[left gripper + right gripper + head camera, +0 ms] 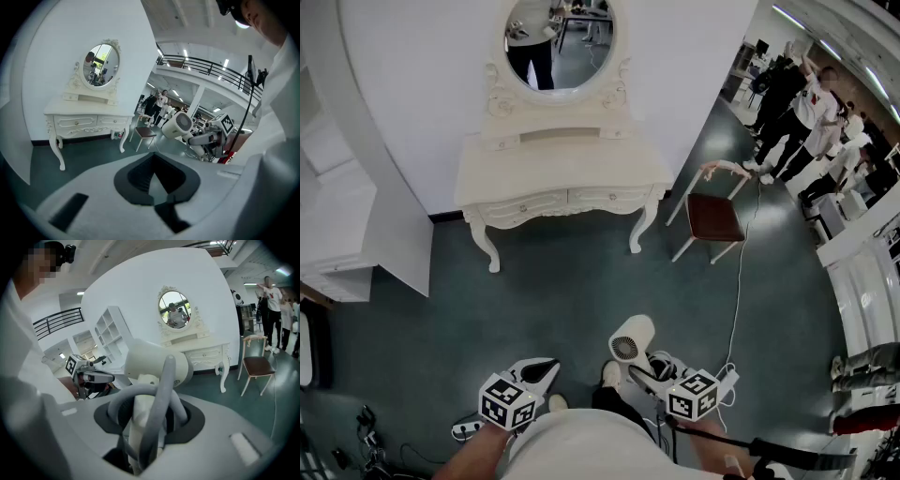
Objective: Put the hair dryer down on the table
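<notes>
My right gripper [146, 401] is clamped on the handle of the white hair dryer [152, 363], with its grey cord [165, 380] looped over the grip. I'm holding it above the green floor [572, 286], well apart from the cream counter [562, 176]. My left gripper [152, 161] sits closed on nothing.

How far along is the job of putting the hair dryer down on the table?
Done: the hair dryer is picked up, its handle gripped in the right tongs. In hand: it is held above the floor, some way short of the white dressing table. Left: reach the table, set it on the top and let go. The left tongs hold nothing.
</notes>
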Available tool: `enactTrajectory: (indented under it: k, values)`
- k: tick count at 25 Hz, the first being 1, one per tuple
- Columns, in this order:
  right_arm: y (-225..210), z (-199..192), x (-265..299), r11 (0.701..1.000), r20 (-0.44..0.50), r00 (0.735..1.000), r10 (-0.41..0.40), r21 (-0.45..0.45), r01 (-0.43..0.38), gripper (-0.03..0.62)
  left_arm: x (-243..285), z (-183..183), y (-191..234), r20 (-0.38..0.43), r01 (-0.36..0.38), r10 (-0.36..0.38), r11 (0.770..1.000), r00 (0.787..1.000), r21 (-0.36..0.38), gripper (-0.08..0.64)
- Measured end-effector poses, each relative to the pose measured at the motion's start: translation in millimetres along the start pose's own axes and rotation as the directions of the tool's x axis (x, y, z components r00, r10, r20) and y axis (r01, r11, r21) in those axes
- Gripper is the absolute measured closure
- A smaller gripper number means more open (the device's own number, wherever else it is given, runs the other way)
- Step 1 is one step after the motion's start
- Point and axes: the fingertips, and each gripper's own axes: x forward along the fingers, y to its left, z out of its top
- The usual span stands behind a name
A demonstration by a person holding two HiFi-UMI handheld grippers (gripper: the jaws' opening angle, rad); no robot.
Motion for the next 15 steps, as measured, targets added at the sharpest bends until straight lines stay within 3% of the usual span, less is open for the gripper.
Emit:
enactTrajectory:
  k: [6,15]
  values:
    - [30.8,-14.3,16.4,0.999,0.019,1.0,-0.016,0.039,0.015,0.403,-22.4,-23.3,16.7,-0.045,0.025,-0.024,1.0,0.999,0.016,0.561]
    - [3.4,-2.2,9.2,0.999,0.028,1.0,0.0,0.047,-0.001,0.403,18.6,13.4,-3.8,-0.02,0.074,-0.073,0.995,0.997,0.063,0.561]
